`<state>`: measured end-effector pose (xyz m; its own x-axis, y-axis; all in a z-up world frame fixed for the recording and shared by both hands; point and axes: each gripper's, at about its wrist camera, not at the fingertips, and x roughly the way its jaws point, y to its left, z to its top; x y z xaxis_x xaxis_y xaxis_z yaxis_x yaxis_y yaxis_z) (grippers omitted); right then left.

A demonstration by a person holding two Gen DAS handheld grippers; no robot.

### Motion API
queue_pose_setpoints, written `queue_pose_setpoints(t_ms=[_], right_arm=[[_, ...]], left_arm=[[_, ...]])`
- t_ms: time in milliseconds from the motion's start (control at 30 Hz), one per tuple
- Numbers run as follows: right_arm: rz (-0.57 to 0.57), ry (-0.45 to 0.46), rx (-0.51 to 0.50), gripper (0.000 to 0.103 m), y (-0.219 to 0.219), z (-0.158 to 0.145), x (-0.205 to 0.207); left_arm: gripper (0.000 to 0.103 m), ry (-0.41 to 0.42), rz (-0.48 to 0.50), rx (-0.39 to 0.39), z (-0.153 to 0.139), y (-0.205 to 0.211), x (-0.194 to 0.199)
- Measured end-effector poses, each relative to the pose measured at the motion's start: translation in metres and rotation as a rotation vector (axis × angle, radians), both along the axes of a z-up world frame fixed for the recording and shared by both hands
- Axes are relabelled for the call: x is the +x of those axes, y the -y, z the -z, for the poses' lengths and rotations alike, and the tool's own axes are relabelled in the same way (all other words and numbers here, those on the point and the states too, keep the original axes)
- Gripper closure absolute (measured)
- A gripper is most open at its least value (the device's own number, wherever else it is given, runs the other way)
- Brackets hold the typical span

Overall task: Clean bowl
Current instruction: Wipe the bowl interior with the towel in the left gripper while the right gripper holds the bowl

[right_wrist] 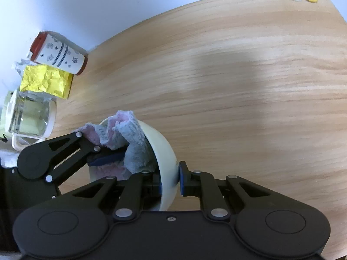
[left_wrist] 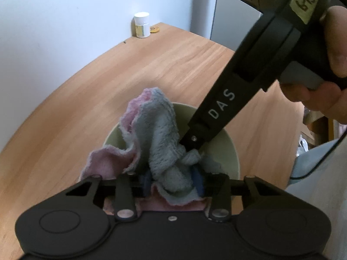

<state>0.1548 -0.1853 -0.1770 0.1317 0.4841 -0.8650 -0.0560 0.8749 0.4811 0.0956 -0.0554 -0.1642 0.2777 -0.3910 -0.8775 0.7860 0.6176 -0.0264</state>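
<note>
Currently, in the left wrist view, your left gripper (left_wrist: 172,183) is clenched on the cloth (left_wrist: 158,145), a pink and grey-blue terry rag bunched between the blue pads (left_wrist: 198,182) right at the near rim of the bowl (left_wrist: 227,149). The bowl sits directly ahead of these tongs on the wooden table (left_wrist: 173,65), pale green inside, with most of the cloth heaped in it and one pink corner draped over the left rim. Your right gripper (left_wrist: 193,146) comes in from the upper right, slanting steeply down, its tip at the cloth inside the bowl; your hand (left_wrist: 325,75) wraps the handle. A small white-capped jar (left_wrist: 142,25) stands at the far table edge, well apart. In the right wrist view, the right gripper (right_wrist: 170,178) straddles the bowl wall (right_wrist: 167,162): one blue pad (right_wrist: 182,178) presses the outside, the other finger is inside, mostly hidden, so the bowl is pinched at the rim and held tilted on its side, opening toward the left. The left gripper (right_wrist: 108,158) enters from the left with the cloth (right_wrist: 134,143) clamped. Judgement: wiping turns on the left tongs, which are nearer the interior; sweep along the inner wall while the right hand steadies. A cup (right_wrist: 58,53), a yellow packet (right_wrist: 46,83) and a glass jug (right_wrist: 28,117) sit far left.
</note>
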Motion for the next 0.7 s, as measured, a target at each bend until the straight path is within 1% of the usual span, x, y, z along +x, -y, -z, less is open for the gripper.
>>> queue_pose_setpoints(t_ms=[100,200,300,333,467,500,533,633,700], right_arm=[[0.006,0.0,0.0,0.086,0.002,0.001,0.0],[0.011,0.003,-0.009,0.086,0.003,0.002,-0.001],[0.017,0.016,-0.016,0.086,0.004,0.0,-0.001],[0.021,0.018,-0.02,0.086,0.004,0.0,0.0],[0.015,0.03,-0.028,0.087,0.004,0.0,0.0],[0.012,0.033,-0.027,0.087,0.003,-0.001,-0.001],[0.013,0.034,-0.021,0.087,0.002,-0.001,-0.001],[0.021,0.032,-0.008,0.087,0.003,-0.002,-0.002],[-0.003,0.055,-0.01,0.087,0.0,-0.005,-0.004]], left_arm=[[0.084,0.005,-0.005,0.006,0.001,-0.001,-0.001],[0.087,0.033,-0.008,0.035,0.001,-0.002,-0.002],[0.089,0.096,-0.017,0.071,-0.002,-0.007,-0.003],[0.089,0.137,-0.025,0.084,-0.005,-0.009,-0.006],[0.089,0.237,-0.014,0.142,-0.009,-0.009,-0.02],[0.089,0.249,-0.016,0.147,-0.01,-0.01,-0.021],[0.089,0.26,-0.023,0.142,-0.011,-0.01,-0.023],[0.089,0.264,-0.067,0.058,-0.015,-0.015,-0.021],[0.089,0.266,-0.08,-0.031,-0.019,-0.017,-0.016]])
